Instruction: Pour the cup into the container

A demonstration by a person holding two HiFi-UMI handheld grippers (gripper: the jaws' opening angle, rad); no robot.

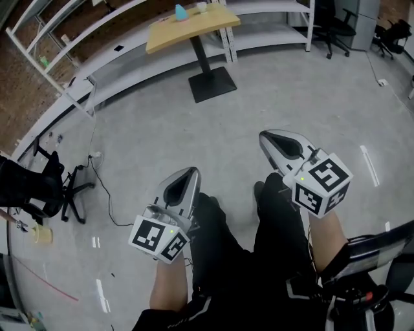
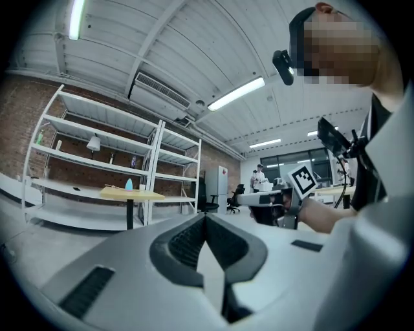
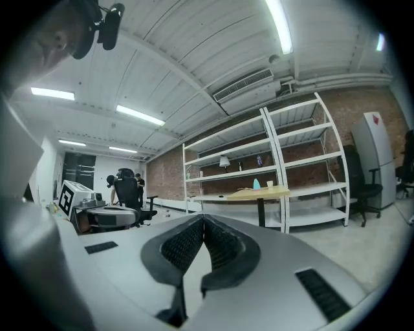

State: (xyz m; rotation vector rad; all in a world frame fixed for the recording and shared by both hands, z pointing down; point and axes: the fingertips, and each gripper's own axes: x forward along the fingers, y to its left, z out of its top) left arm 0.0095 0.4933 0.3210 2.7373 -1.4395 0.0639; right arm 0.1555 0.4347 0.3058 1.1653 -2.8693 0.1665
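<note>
A wooden table (image 1: pixel 194 29) stands far off across the floor, with a blue container (image 1: pixel 180 12) and a small white cup (image 1: pixel 201 6) on it. The left gripper view shows the table (image 2: pixel 132 193), container (image 2: pixel 129 185) and cup (image 2: pixel 142 187) small in the distance, and so does the right gripper view: table (image 3: pixel 259 192), container (image 3: pixel 257 183), cup (image 3: pixel 270 184). My left gripper (image 1: pixel 193 170) and right gripper (image 1: pixel 264 136) hang low in front of my legs, both shut and empty, pointing toward the table.
White shelving (image 1: pixel 77 39) runs along the brick wall behind the table. Office chairs (image 1: pixel 333 26) stand at the far right, and a black chair (image 1: pixel 45 184) with a floor cable (image 1: pixel 103 194) at the left. People (image 2: pixel 259 176) stand far back.
</note>
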